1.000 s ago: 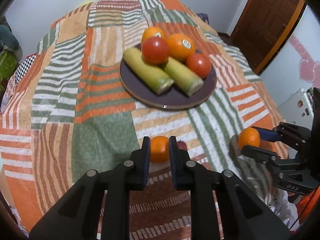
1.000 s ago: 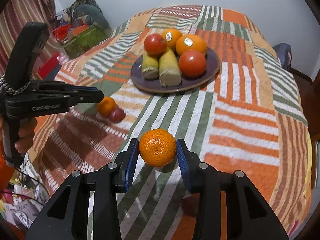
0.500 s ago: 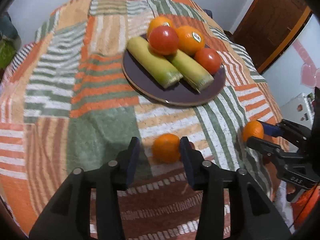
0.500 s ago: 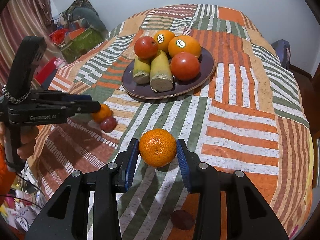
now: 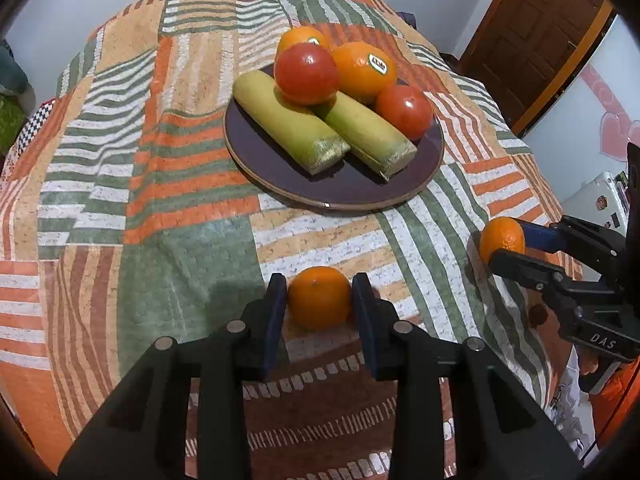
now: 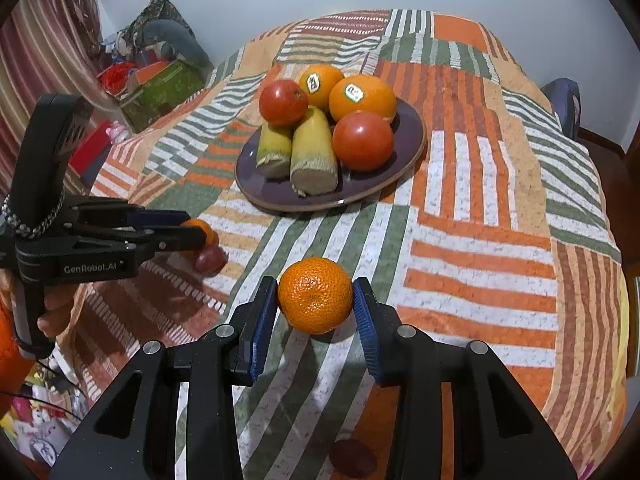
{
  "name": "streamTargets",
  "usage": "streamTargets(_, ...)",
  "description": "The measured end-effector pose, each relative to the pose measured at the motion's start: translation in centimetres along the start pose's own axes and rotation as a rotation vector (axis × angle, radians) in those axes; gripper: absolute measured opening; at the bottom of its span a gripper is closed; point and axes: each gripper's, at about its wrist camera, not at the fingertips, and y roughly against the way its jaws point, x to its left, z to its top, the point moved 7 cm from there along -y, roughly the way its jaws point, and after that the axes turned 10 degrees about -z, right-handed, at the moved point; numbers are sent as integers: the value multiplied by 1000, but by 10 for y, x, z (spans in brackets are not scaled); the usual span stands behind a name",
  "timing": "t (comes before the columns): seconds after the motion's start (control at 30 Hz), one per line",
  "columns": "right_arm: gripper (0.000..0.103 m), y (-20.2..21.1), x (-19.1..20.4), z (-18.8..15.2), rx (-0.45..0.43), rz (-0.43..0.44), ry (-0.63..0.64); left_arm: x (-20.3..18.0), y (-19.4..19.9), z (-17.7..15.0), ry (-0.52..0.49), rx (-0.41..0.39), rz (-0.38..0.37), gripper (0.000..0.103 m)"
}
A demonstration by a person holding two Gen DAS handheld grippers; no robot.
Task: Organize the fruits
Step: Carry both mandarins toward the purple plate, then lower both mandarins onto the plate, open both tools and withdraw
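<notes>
A dark purple plate [image 5: 344,192] [image 6: 412,136] on the patchwork cloth holds two oranges, two tomatoes and two green-yellow corn pieces. My left gripper [image 5: 319,298] has its jaws around a mandarin [image 5: 319,297] lying on the cloth, pads at its sides. My right gripper [image 6: 316,296] is shut on a second mandarin [image 6: 315,294] and holds it above the cloth; it also shows in the left wrist view [image 5: 502,238]. A small dark red fruit [image 6: 210,259] lies beside the left mandarin [image 6: 199,227].
Another dark red fruit [image 6: 352,454] lies on the cloth under my right gripper. The table edge falls off at left toward boxes and clutter [image 6: 160,80]. A wooden door [image 5: 532,36] and a chair [image 6: 564,100] stand beyond the table.
My left gripper opened, moved forward and down, and its jaws closed in around the mandarin on the cloth. My right gripper, holding its mandarin, moved slightly toward the plate.
</notes>
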Motion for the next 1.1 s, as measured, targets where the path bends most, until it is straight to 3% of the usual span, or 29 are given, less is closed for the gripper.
streamTargets(0.57,36,-5,-17,61,-95,-19,-3,-25,11,79,-82,-132,-16,34)
streamTargets(1.1,36,-34,3,115,-139,-12,76,1,-18,103,-44,-138,-12,33)
